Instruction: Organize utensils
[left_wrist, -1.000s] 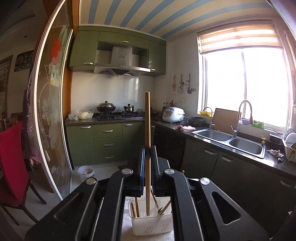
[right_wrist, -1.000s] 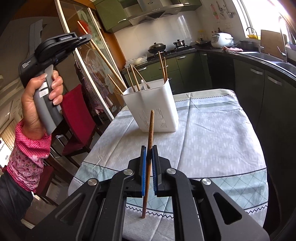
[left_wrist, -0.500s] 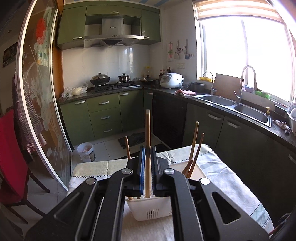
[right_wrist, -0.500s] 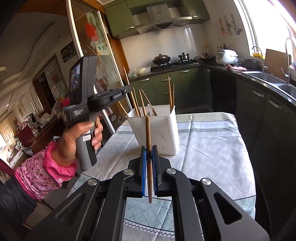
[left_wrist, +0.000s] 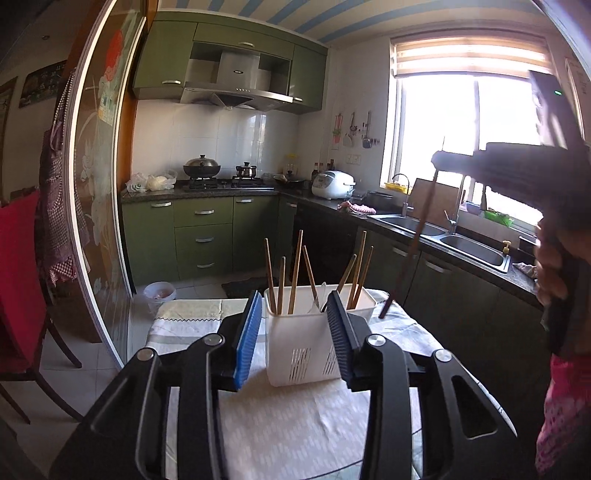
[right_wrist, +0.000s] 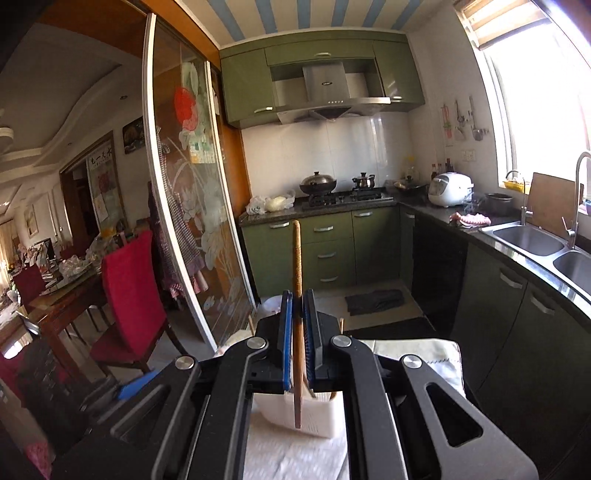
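A white slotted utensil holder (left_wrist: 303, 354) stands on the cloth-covered table (left_wrist: 295, 424) with several wooden chopsticks (left_wrist: 295, 273) upright in it. My left gripper (left_wrist: 293, 306) is just in front of the holder. Its jaws are opening and nothing is between the blue pads. My right gripper (right_wrist: 298, 299) is shut on a brown chopstick (right_wrist: 296, 258), held upright over the holder (right_wrist: 317, 421). In the left wrist view the right gripper (left_wrist: 439, 158) is a dark blur at upper right, and its chopstick (left_wrist: 410, 251) hangs down toward the holder's right side.
A person's hand and pink sleeve (left_wrist: 554, 387) fill the right edge. A red chair (left_wrist: 18, 280) and a glass sliding door (left_wrist: 99, 221) are to the left. The dark counter with a double sink (left_wrist: 461, 243) runs along the right, and green cabinets and a stove stand behind.
The left jaws have opened and let go of the light chopstick. The left gripper came down closer to the holder. The right gripper rose with its chopstick to above the holder.
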